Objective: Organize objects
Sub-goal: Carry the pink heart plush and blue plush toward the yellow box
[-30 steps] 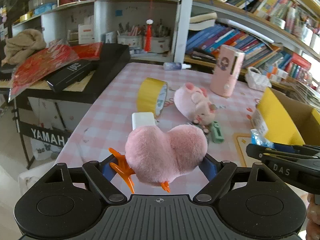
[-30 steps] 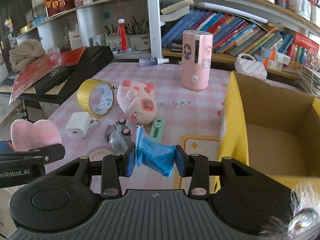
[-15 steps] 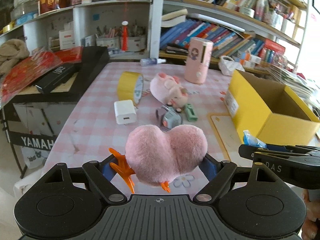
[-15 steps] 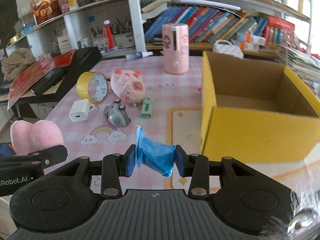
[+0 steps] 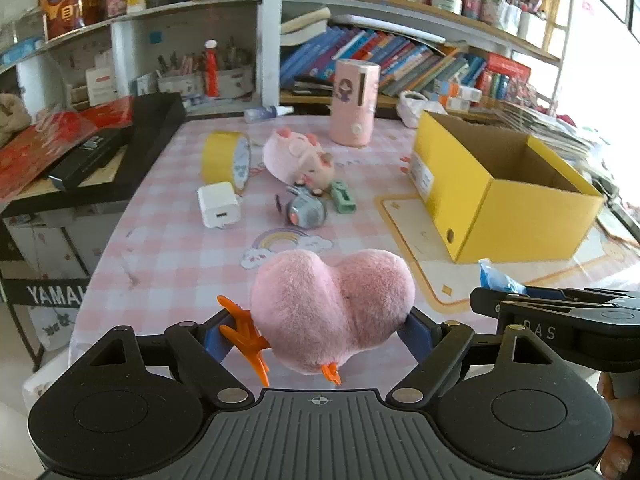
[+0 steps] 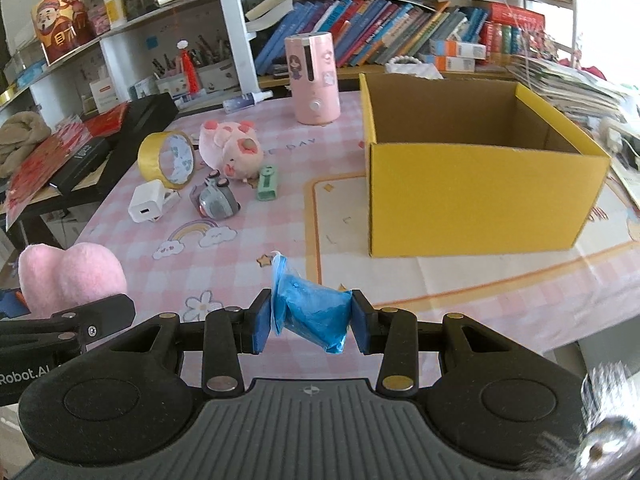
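My left gripper [image 5: 316, 330] is clenched on a pink plush heart [image 5: 332, 310] with small orange feet, its blue pads pressing both flanks; the heart is held in the air above the near edge of the pink checked tablecloth [image 5: 168, 256]. My right gripper [image 6: 310, 322] is clamped on a crumpled blue packet [image 6: 310, 312], squeezed between its two pads, likewise above the near part of the cloth. Each gripper shows at the edge of the other's view, so they sit side by side, near each other.

Container: a yellow cardboard box [image 6: 480, 196], lid off, stands on the right side of the table with a plain brown interior. From my right wrist view I see the inner back and side walls and a strip of floor, all bare; the near part of the floor is hidden behind the front wall, so I cannot tell what lies there.

Loose on the cloth, left of the box: a yellow tape roll [image 6: 166, 156] standing on edge, a white charger [image 6: 146, 202] just in front of it, a pink plush pig [image 6: 232, 148], a grey toy car [image 6: 216, 200], and a small green case [image 6: 267, 182]. A pink cylindrical appliance [image 6: 314, 80] stands upright behind them, near the box's far left corner.
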Demonstrator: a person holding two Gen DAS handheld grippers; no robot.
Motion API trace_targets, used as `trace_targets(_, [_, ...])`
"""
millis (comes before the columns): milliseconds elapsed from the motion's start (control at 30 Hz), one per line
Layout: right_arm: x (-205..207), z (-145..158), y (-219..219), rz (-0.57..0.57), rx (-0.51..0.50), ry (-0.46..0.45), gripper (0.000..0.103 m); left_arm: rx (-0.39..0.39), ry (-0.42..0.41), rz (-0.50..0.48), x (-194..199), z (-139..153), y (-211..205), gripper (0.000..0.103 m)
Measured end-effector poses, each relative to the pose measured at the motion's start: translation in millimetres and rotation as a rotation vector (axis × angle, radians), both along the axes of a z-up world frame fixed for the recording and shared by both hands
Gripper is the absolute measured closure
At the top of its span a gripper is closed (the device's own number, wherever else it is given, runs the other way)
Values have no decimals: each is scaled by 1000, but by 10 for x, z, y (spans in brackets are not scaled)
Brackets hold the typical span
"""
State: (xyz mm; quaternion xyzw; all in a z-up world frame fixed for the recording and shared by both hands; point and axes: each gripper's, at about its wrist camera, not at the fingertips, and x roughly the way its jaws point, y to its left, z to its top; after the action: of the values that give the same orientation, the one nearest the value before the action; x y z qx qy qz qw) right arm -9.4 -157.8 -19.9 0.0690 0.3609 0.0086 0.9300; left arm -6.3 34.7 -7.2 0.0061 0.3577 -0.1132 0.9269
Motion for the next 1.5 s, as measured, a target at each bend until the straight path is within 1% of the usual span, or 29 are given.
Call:
trace_targets(333, [-355,-85,-207,-115,5,33,66,-7,13,-121,-145,-54,-234,19])
trace_targets(500, [-503,-110,-373,-182,8,54,66,-9,19,-188,-161,-64,-415,19])
trace_targets(967, [-831,-124,-872,-361,14,67,66,3,16,-374,-190,-70,-997,19])
trace_targets(1133, [-842,-98,-979,-389,21,58,66,9,-4,-393,-177,-28,-1101,19])
trace_targets(1500, [-715,-32,-1071,-372,7,47,66,2,-15,-381,-94,9,-1172,19])
